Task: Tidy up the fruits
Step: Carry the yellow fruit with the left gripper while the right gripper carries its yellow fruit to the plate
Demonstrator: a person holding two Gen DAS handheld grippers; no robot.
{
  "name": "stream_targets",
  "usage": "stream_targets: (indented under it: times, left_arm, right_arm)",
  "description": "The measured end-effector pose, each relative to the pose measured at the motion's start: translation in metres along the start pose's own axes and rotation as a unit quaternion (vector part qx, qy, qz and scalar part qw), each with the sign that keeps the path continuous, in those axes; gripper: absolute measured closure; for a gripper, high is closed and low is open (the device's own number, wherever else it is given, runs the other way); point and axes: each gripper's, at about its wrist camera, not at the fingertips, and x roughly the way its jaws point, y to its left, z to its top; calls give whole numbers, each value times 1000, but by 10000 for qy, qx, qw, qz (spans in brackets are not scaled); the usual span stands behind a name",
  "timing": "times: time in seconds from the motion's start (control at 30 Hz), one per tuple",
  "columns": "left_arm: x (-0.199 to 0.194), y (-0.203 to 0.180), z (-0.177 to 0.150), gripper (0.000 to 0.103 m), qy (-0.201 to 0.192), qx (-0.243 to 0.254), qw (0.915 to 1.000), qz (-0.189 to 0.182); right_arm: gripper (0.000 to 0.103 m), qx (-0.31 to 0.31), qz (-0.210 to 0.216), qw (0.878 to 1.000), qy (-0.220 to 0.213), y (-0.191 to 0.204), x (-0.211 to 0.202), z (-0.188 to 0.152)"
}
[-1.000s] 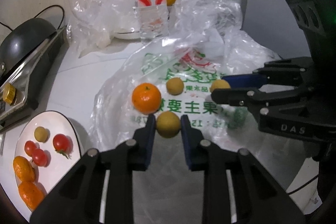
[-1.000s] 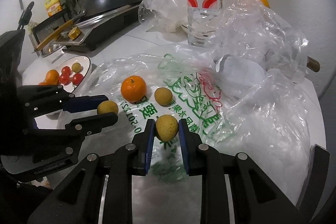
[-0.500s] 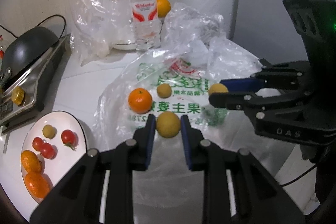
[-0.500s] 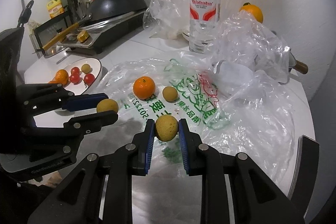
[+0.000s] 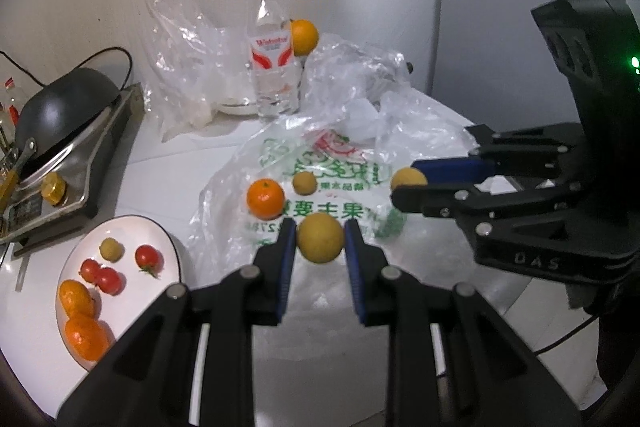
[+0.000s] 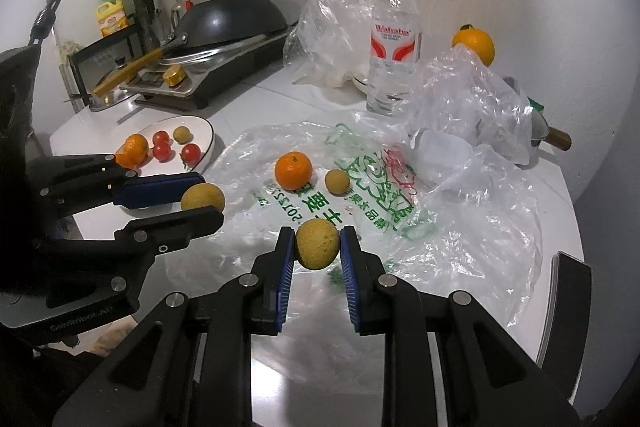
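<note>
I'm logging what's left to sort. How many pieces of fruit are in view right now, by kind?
Oranges/tangerines: 4 — two on the white plate, one on the printed bag, one behind the water bottle
Cherry tomatoes: 3
Yellow-green round fruits: 4 — one per claw, left claw, right claw, one on the plate, one on the bag
Total: 11

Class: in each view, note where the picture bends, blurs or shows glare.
Left wrist view: fisheye bends the wall edge; dark vignette at the corners; the held fruit looks slightly soft. Right wrist view: same vignette; glare on the plastic bag and wok.
</note>
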Motion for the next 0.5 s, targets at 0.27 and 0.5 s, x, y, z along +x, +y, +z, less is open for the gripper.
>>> stream_targets:
  times: [0.27, 0.5]
  left_arm:
    - [-22, 1, -2, 78, -178, 4, 9998, 0]
    - [-42, 9, -2, 78, -318, -2, 9995, 57]
  right_arm:
    - [78, -59, -48, 9999, -114, 15, -13, 2]
    - [78, -138, -41, 9996, -237, 31, -22, 10]
